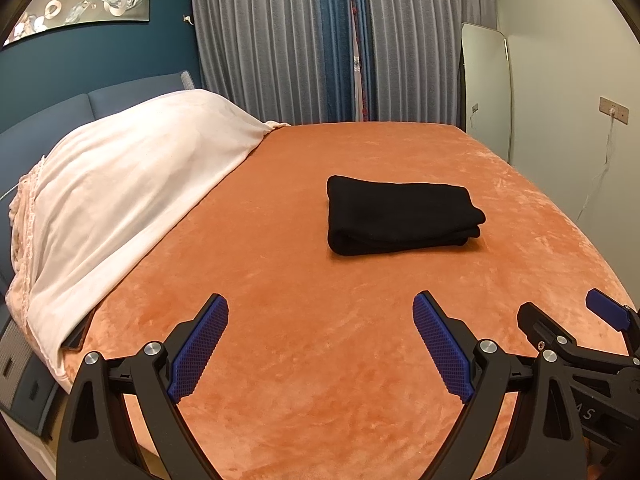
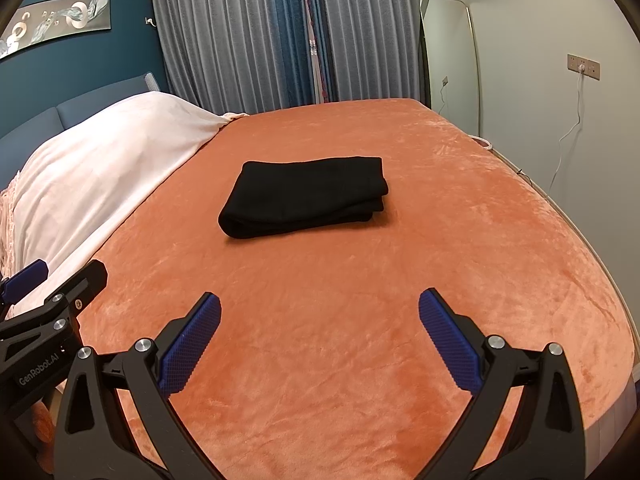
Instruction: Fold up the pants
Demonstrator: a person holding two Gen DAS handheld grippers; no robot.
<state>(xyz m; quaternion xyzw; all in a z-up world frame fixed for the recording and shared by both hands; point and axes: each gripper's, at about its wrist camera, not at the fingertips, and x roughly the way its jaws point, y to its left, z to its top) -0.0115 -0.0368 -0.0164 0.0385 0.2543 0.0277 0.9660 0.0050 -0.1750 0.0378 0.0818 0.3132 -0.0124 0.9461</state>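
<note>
Black knit pants are seen folded into a compact layered rectangle mid-bed on the orange plush bed cover; left tongs and right tongs, both released and empty, are held near the bed's front edge, so folding is judged complete.

The left hand-held gripper is spread wide, its two blue ribbed fingers angled outward from black arms, with nothing between them. The right hand-held gripper is parted just as widely, its blue fingers likewise bare. The two sit side by side and level, both facing forward. Each shows at the edge of the other's view: the right one at the lower right of the left wrist view, the left one at the lower left of the right wrist view.
</note>
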